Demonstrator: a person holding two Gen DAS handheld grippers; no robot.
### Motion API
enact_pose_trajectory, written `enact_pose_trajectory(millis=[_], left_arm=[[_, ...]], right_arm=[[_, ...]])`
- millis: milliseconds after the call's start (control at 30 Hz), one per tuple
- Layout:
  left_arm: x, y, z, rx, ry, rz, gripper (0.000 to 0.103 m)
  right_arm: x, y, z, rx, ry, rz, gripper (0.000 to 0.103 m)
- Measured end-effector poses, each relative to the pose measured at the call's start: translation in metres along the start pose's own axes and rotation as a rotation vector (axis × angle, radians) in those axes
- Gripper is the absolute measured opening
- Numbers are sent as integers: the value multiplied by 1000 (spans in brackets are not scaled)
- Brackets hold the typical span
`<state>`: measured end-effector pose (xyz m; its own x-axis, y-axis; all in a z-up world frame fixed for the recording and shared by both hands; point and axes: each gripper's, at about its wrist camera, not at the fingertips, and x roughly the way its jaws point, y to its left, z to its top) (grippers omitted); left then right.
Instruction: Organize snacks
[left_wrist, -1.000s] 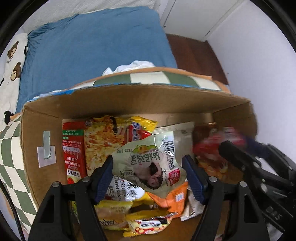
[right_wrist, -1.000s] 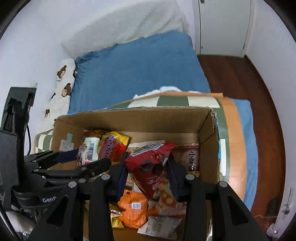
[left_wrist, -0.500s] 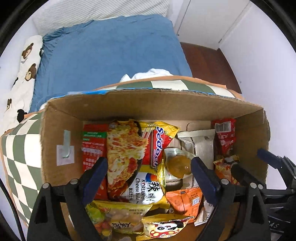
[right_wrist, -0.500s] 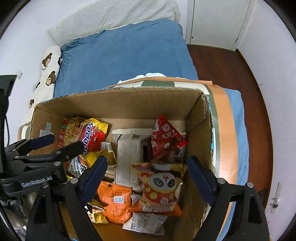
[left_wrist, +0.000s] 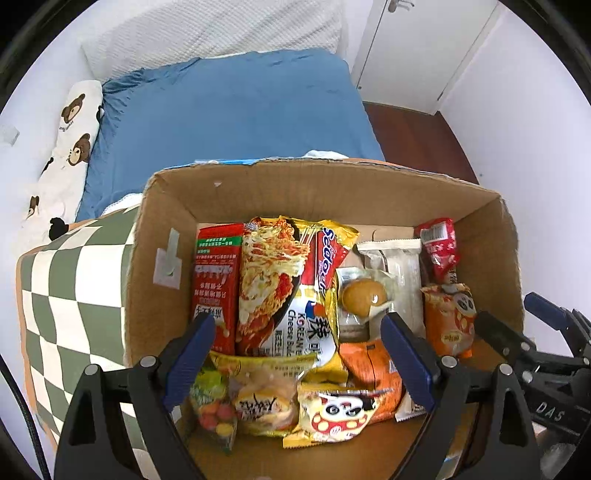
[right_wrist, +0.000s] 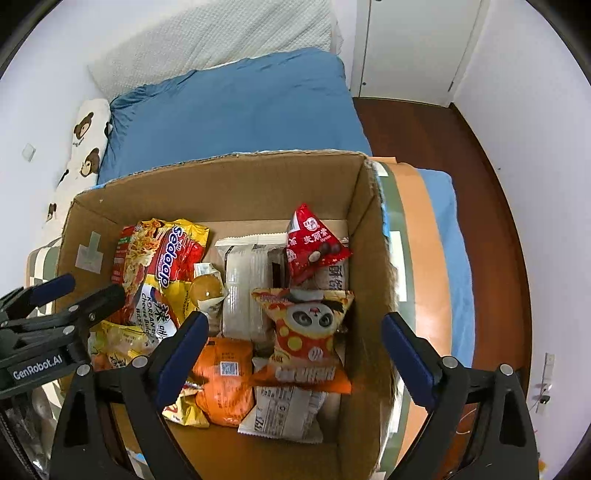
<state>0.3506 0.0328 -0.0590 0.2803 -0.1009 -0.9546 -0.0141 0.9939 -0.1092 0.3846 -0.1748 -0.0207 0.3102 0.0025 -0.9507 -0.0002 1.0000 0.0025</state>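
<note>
Cardboard box (right_wrist: 229, 184) packed with colourful snack packets (right_wrist: 306, 325), top open

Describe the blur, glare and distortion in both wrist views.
Left wrist: sharp, fisheye bends the cardboard box rim; glare on the yellow noodle pack. Right wrist: sharp, dark vignette corners; orange panda bag slightly smeared at its lower edge.

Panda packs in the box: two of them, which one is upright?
The orange panda pack by the right wall stands propped upright against the packets behind it. The yellow panda pack lies flat on the box floor at the near edge.
</note>
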Motion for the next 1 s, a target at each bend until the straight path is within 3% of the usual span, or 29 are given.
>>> enact_pose_trajectory(millis=[333, 600, 900, 1000], left_arm=[[-63, -5, -48, 14, -159, 22, 91], [-119, -6, -108, 10, -271, 4, 91], [-191, -3, -175, 11, -400, 35, 92], [-215, -6, -194, 24, -442, 49, 103]], right_arm=[[-59, -2, -38, 6, -129, -8, 97], [-130, 2, -97, -4, -263, 4, 97], [-211, 9, -171, -18, -395, 16, 101], [-233, 11, -195, -23, -424, 30, 101]])
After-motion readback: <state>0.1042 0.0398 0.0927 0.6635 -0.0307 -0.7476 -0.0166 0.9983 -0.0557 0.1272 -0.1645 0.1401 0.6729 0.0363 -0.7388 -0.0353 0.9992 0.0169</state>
